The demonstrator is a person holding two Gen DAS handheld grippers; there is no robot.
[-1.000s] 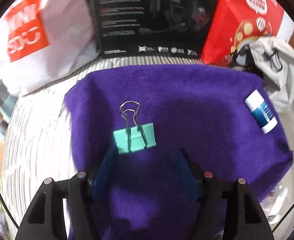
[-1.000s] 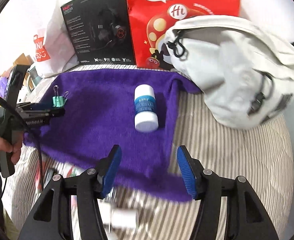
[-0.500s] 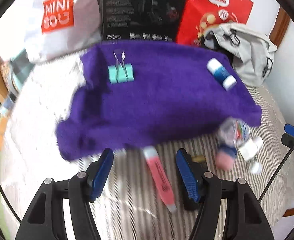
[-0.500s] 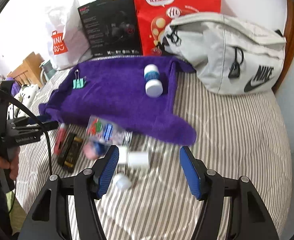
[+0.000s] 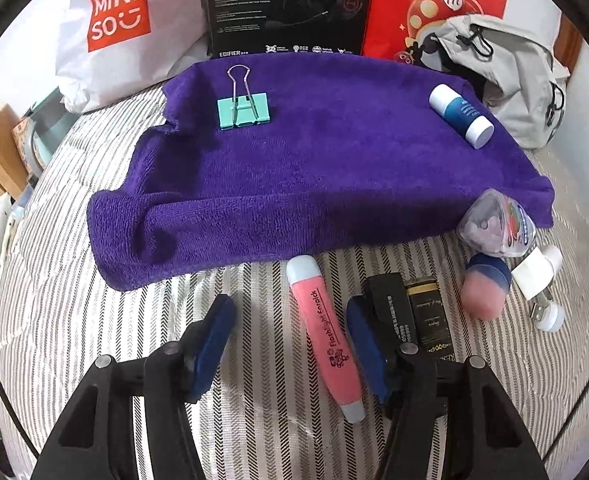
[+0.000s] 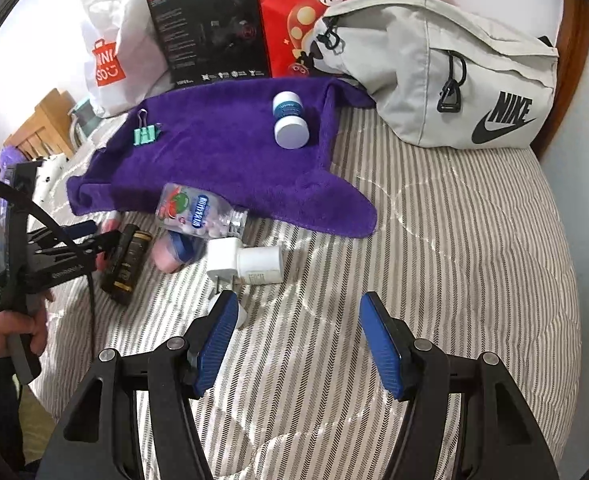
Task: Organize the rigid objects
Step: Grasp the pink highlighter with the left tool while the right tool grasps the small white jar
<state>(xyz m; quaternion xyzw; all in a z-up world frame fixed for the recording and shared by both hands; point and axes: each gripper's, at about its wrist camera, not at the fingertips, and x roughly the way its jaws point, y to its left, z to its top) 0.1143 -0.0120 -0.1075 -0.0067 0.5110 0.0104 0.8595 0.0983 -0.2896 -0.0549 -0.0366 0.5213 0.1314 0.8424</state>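
Purple towel (image 5: 314, 168) on striped bedding (image 6: 454, 240) (cluttered).

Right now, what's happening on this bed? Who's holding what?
A person holds a two-finger gripper in each hand; both are open and empty. The left gripper hovers low over a pink flashlight pen beside a black box on the striped bedspread. The right gripper hangs near a white plug adapter. A green binder clip and a blue-and-white bottle lie on the purple towel.
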